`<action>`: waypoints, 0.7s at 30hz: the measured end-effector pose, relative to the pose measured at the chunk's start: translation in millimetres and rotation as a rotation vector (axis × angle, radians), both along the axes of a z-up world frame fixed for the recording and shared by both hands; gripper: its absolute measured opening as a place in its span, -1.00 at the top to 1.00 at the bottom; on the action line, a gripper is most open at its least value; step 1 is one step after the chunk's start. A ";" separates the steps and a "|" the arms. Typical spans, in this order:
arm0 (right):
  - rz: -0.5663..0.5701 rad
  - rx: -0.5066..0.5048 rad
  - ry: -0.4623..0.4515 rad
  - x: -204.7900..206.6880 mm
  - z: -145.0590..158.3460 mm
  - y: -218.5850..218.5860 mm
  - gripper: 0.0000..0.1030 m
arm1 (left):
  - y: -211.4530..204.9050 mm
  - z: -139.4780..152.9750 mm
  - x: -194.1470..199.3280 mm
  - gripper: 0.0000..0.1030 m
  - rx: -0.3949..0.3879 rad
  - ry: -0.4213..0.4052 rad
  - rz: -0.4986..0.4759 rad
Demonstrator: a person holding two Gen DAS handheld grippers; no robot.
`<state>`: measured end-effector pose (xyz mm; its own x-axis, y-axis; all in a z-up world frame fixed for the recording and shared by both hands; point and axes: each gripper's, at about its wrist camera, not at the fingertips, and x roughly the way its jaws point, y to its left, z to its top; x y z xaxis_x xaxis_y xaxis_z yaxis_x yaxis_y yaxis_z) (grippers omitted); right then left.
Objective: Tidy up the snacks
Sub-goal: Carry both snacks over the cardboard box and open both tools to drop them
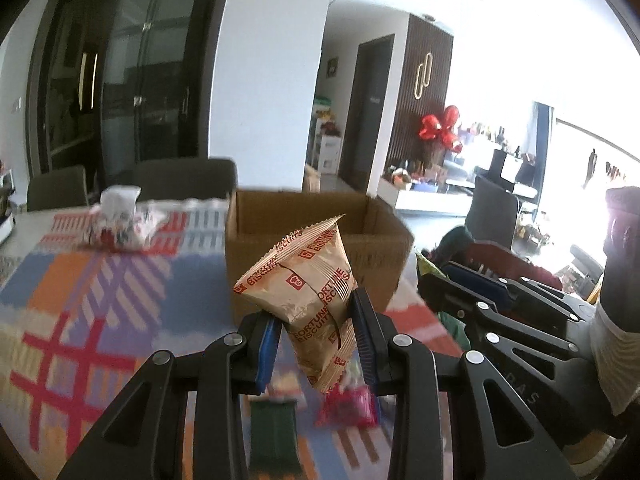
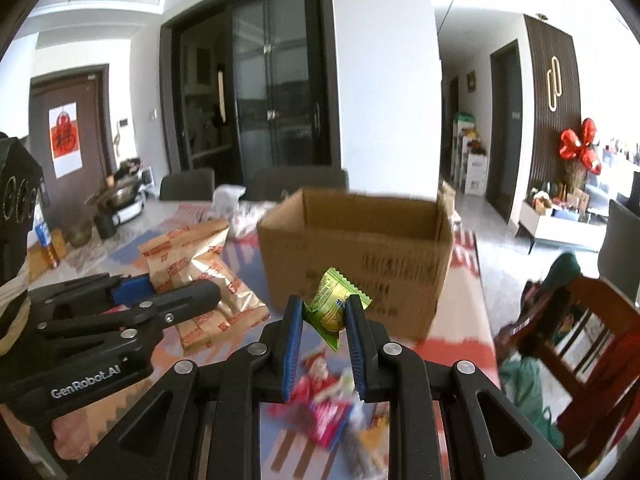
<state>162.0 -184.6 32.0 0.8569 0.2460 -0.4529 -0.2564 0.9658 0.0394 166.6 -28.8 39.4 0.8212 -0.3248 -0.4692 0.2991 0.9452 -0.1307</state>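
Both grippers carry a snack, and we place everything else relative to the cardboard box (image 2: 356, 256).

1. Cardboard box. It stands open on the patterned tablecloth (image 1: 80, 300). We cannot see its floor from either wrist view, so we cannot say what it already contains.

2. Left gripper (image 1: 316, 344). Its jaws are clamped on a tan Fortune Biscuits packet (image 1: 308, 292), held in front of the box's near wall and clear of the cloth. The packet hangs crumpled between the blue pads.

3. Right gripper (image 2: 320, 336). Its jaws are pressed together on a small green snack packet (image 2: 332, 304), also in front of the box's near wall and below its rim.

4. Loose snacks. A pink wrapper pile (image 2: 320, 412) lies on the cloth in front of the box, beneath the grippers. A white wrapper heap (image 1: 120, 220) sits to the left of the box, toward its far end.

Status: we judge the task to be mid-course. Two packets are picked up but not yet over the opening. What remains is to carry both above the rim, release them, then collect the loose items.
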 end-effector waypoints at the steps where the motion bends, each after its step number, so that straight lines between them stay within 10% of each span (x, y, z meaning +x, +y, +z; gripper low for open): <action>1: -0.002 0.004 -0.010 4.9 5.1 -0.9 0.55 | -1.0 4.9 3.3 0.34 0.005 -0.011 0.003; 21: -0.030 -0.015 0.038 136.9 47.1 -4.8 0.55 | -18.1 44.3 141.8 0.34 0.078 0.057 -0.013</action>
